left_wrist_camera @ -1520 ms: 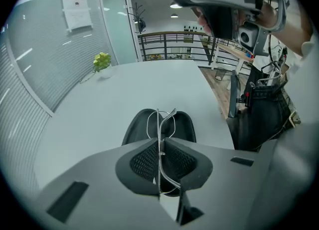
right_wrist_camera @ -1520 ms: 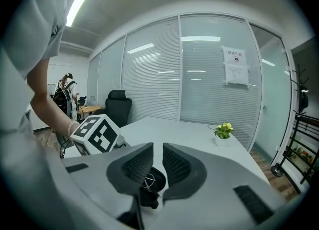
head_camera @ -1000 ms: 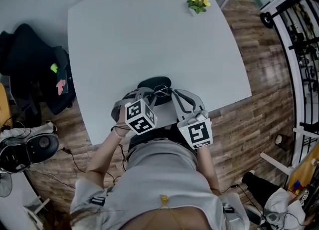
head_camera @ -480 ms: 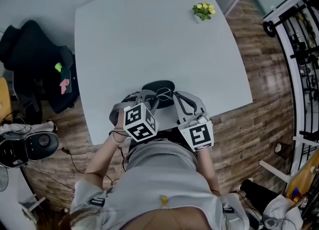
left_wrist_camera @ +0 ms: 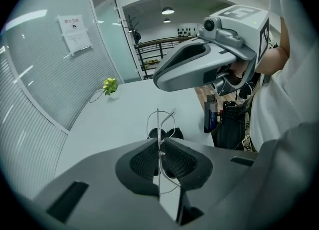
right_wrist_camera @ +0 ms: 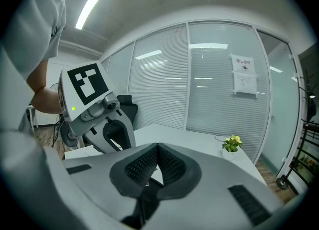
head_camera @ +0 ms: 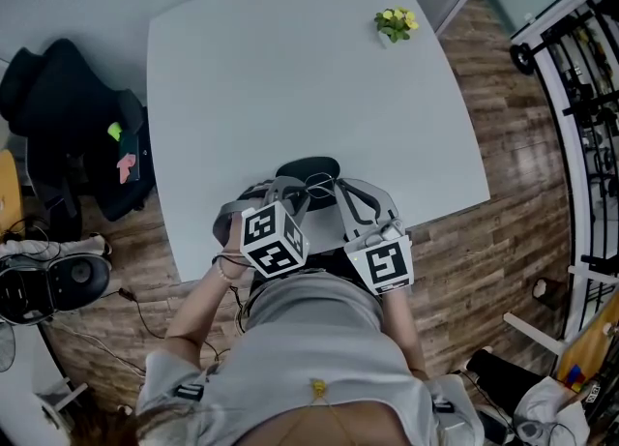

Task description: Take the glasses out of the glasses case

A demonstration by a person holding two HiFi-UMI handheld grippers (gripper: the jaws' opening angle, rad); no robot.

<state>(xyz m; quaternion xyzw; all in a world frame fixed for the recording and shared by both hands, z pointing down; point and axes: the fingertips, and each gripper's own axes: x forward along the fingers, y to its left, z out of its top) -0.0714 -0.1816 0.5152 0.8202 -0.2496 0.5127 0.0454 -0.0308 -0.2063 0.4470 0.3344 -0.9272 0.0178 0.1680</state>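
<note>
Because its two dark ribbed pads are pressed onto a thin wire, the left tool (left_wrist_camera: 159, 143) is pinching the thin silver wire-framed glasses (left_wrist_camera: 158, 121) edge-on. The rims rise upright just ahead of the pad tips. Just beyond and below those tips lies the black oval glasses case (left_wrist_camera: 174, 133) on the white bench (left_wrist_camera: 114, 119); this view does not show how far it is open.

In the head view the left tool (head_camera: 295, 189) and the right tool (head_camera: 340, 193) point inward toward each other at the bench's near edge. The glasses (head_camera: 316, 182) sit between their tips, and the case (head_camera: 308, 165) lies just past them. The right tool (right_wrist_camera: 158, 146) has its pads pressed together with nothing showing between them in its own view. It seems to be standing by just beside the left one. Far ahead of both tools, near the bench's opposite corner, stands a small potted plant with yellow flowers (head_camera: 393, 20).

Against the picture from half a second ago almost nothing has shifted: tools, glasses and case sit in the same places. I judge this a pause with the grasp secured. The glasses look raised off the case, though I cannot tell whether they are wholly clear of it. What probably remains is to carry them away from the case and set them on bare bench. The thin wire could twist between the pads if pulled askew.
</note>
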